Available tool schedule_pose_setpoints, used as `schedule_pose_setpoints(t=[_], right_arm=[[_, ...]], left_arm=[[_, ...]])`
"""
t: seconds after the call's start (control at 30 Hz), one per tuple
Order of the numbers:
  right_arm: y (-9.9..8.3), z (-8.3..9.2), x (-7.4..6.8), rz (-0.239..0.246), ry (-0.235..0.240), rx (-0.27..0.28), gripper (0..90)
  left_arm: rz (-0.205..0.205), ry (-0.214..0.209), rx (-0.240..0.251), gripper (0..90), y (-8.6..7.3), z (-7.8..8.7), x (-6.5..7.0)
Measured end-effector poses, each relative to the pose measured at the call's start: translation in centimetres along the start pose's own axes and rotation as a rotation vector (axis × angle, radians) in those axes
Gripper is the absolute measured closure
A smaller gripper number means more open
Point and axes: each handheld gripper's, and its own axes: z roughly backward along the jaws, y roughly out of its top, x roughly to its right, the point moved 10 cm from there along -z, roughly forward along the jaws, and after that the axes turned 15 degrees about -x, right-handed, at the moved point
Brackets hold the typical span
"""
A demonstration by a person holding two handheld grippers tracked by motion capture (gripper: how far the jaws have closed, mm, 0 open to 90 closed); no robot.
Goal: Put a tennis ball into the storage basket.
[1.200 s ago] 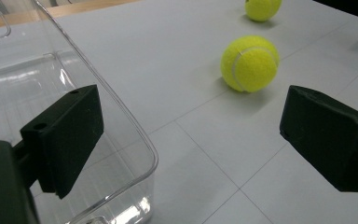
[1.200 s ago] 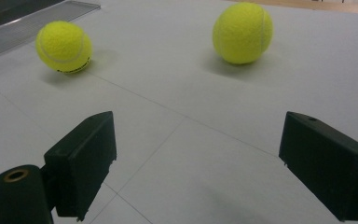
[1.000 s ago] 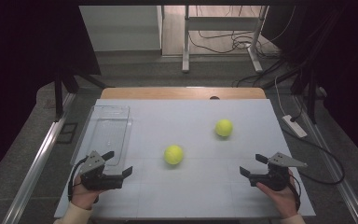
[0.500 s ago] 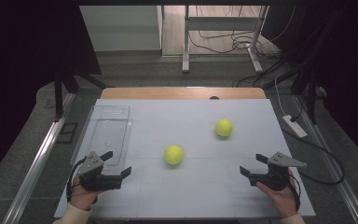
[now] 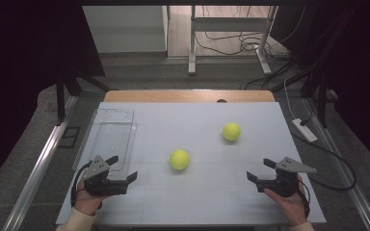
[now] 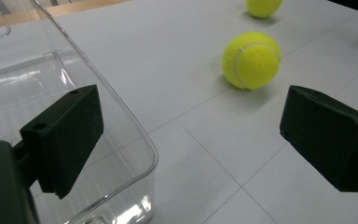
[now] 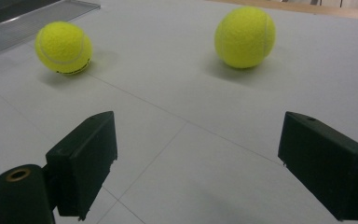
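Note:
Two yellow tennis balls lie on the white table. The nearer ball (image 5: 179, 159) (image 6: 251, 60) (image 7: 64, 47) sits mid-table; the farther ball (image 5: 231, 131) (image 6: 262, 7) (image 7: 245, 37) lies to its right and further back. My left gripper (image 5: 124, 166) (image 6: 193, 112) is held at the front left, open and holding nothing, with one jaw in front of the corner of a clear plastic tray (image 5: 113, 110) (image 6: 121, 112). At the front right my right gripper (image 5: 257, 169) (image 7: 196, 140) is open too, nothing between its jaws, facing both balls from a distance.
The tray (image 7: 28, 23) lies along the table's left side with nothing in it. A wooden strip (image 5: 188, 96) runs along the table's far edge. A white power strip (image 5: 304, 130) and cables lie on the floor to the right.

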Motion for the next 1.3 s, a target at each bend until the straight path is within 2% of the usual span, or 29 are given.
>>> schedule_pose_setpoints(t=[1.3], right_arm=[[-0.4, 0.0, 0.1, 0.003, -0.016, -0.012, 12.4]], left_arm=[[-0.035, -0.037, -0.023, 6.4, 2.4, -0.8, 1.5]])
